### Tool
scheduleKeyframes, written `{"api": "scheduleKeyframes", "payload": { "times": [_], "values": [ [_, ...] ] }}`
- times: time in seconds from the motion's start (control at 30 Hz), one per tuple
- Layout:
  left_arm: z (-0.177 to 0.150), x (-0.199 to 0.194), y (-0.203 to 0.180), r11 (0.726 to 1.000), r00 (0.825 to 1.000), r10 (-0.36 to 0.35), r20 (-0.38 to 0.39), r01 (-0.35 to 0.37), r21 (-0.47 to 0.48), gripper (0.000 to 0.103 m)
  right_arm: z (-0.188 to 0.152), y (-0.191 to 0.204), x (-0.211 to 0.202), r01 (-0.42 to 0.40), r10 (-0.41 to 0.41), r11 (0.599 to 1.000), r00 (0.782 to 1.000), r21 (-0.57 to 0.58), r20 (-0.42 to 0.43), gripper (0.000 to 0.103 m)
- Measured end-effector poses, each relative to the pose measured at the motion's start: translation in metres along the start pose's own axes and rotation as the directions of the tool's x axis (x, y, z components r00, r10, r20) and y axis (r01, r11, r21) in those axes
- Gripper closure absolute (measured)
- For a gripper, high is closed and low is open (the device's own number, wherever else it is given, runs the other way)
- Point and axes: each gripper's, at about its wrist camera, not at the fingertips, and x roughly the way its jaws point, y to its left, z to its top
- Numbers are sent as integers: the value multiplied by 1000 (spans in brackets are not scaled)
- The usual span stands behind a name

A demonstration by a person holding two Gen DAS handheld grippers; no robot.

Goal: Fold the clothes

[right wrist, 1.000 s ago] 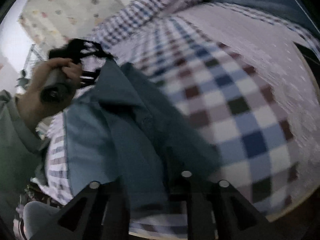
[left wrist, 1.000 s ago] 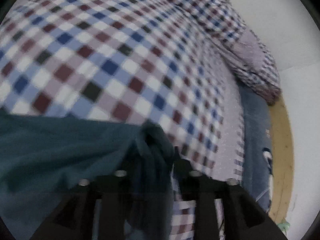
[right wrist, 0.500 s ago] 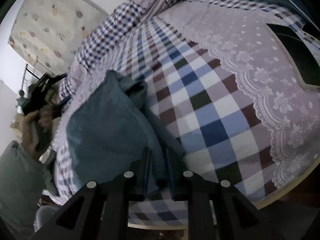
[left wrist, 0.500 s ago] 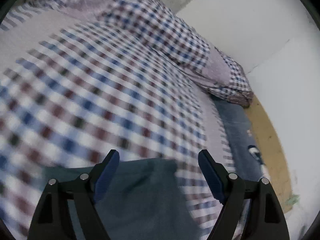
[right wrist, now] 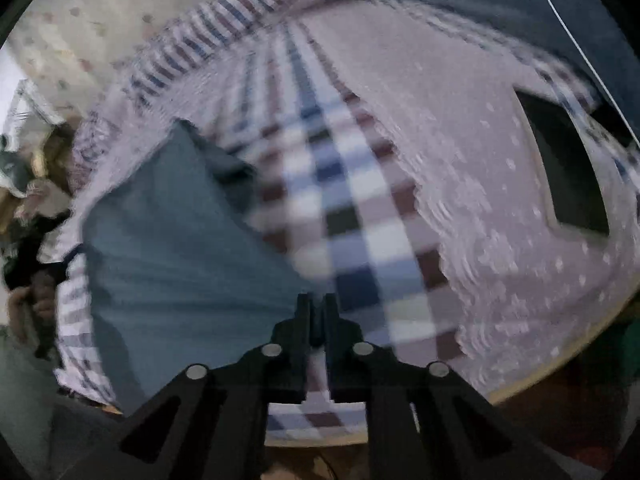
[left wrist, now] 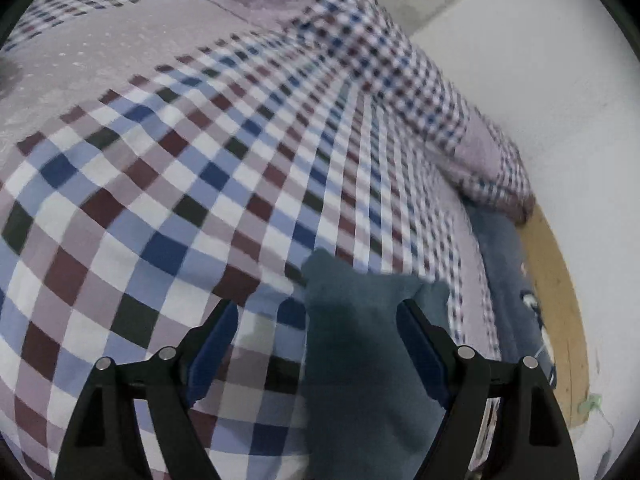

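Observation:
A teal garment (left wrist: 360,344) lies folded on the checked bedspread (left wrist: 160,200). In the left wrist view its far corner sits between the fingers of my left gripper (left wrist: 316,320), which is open and hovers just above the cloth. The right wrist view is blurred; there the garment (right wrist: 180,240) spreads out to the left, and its near corner runs into my right gripper (right wrist: 316,308), which is shut on that corner. At the left edge a person's hand (right wrist: 40,296) holds the other gripper.
A rolled checked quilt (left wrist: 400,80) lies along the back by the white wall (left wrist: 540,80). Blue fabric (left wrist: 508,280) and the wooden bed edge (left wrist: 556,300) are on the right. A dark rectangular thing (right wrist: 568,168) rests on the lilac lace sheet (right wrist: 480,200).
My left gripper let go of the teal garment, opened wide and drew back from it. The right gripper stayed shut on the cloth while the garment settled flatter on the bed.

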Motion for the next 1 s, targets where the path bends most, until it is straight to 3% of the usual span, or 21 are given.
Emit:
{"api": "scheduleKeyframes", "payload": {
  "times": [0.1,0.13,0.27,0.43,0.5,0.53,0.7,0.73,0.83,1.0],
  "values": [
    [2,4,3,1000,999,-23,-31,23,15,19,6,4,-9,80,-80,997,996,3,37,89],
    [4,5,0,999,999,-25,-34,26,30,19,11,8,-13,73,-73,997,995,0,62,86],
    [15,13,-16,995,999,-16,-49,21,94,25,48,51,-15,-9,18,998,989,-64,144,67],
    [22,27,-30,991,995,12,-94,0,133,38,107,120,15,-121,160,964,975,-235,155,64],
    [24,33,-30,992,994,14,-109,0,124,49,123,145,30,-136,183,948,973,-286,142,64],
    [26,35,-29,993,993,19,-113,-5,120,61,132,156,40,-148,196,939,972,-310,128,64],
    [31,45,-24,996,992,33,-124,-22,91,80,177,200,102,-173,212,904,976,-391,59,63],
    [33,45,-20,996,992,33,-119,-24,82,90,185,207,114,-177,211,899,977,-400,42,63],
    [40,45,-7,999,996,21,-92,-18,33,97,201,221,143,-185,207,888,978,-420,7,63],
    [43,42,9,999,999,4,-46,-6,-47,99,212,236,184,-202,196,866,979,-457,-63,64]
  ]
}}
